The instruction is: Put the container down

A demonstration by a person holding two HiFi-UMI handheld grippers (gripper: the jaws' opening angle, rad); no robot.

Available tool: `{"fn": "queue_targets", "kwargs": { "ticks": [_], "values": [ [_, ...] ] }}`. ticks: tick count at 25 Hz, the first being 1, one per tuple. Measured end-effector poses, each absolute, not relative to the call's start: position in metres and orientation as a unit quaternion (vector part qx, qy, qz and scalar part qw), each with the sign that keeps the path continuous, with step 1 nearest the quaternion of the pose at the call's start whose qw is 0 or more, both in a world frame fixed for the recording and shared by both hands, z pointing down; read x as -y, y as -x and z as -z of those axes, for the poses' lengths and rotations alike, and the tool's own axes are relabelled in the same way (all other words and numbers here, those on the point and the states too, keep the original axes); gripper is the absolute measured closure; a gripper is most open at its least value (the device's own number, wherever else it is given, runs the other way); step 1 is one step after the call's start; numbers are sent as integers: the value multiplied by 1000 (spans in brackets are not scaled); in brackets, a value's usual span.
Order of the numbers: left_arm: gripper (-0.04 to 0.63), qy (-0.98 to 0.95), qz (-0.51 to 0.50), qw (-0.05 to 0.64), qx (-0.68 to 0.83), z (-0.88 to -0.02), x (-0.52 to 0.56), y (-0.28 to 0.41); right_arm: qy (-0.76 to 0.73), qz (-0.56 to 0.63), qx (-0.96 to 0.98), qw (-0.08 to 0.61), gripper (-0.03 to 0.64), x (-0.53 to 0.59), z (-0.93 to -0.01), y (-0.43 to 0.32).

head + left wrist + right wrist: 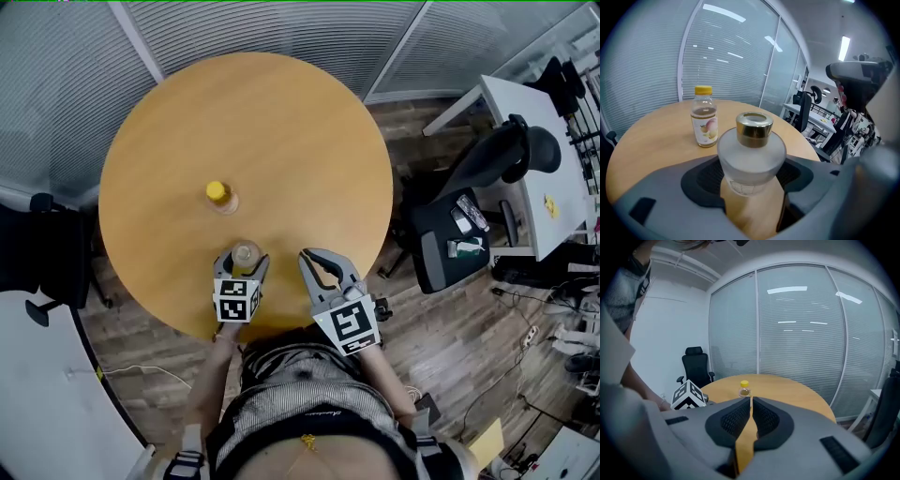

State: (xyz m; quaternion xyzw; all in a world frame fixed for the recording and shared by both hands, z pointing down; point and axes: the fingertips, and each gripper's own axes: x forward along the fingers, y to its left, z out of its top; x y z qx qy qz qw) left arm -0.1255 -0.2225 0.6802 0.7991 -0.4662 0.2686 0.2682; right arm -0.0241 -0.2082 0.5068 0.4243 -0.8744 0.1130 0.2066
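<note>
A frosted glass container (246, 254) (750, 159) with a gold collar stands upright between the jaws of my left gripper (244, 260) (750, 183), which is shut on its body. It sits low over the near edge of the round wooden table (281, 122); I cannot tell whether its base touches the wood. Farther in on the table stands a small juice bottle (218, 194) (704, 117) (744, 389) with a yellow cap. My right gripper (316, 257) (750, 401) hovers just right of the left one, shut with nothing in it.
A black office chair (487, 178) with small items on its seat stands right of the table, beside a white desk (525, 159). Another black chair (37, 244) is at the left. Glass walls with blinds (281, 28) run behind the table. Cables lie on the floor at right.
</note>
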Motion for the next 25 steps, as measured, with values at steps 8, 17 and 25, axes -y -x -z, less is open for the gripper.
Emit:
{"fn": "queue_targets", "kwargs": {
  "ticks": [8,17,25],
  "values": [
    [249,-796,-292,258,464,-709,231,122,-447,-125,859,215,588,203,-513,11],
    [249,-795,-314,248,457,-733,236,116,-464,-135,848,218,588,197,-519,0],
    [250,-793,-320,220,469,-742,236,115,-467,-138,845,220,588,196,-520,-2]
  ]
}}
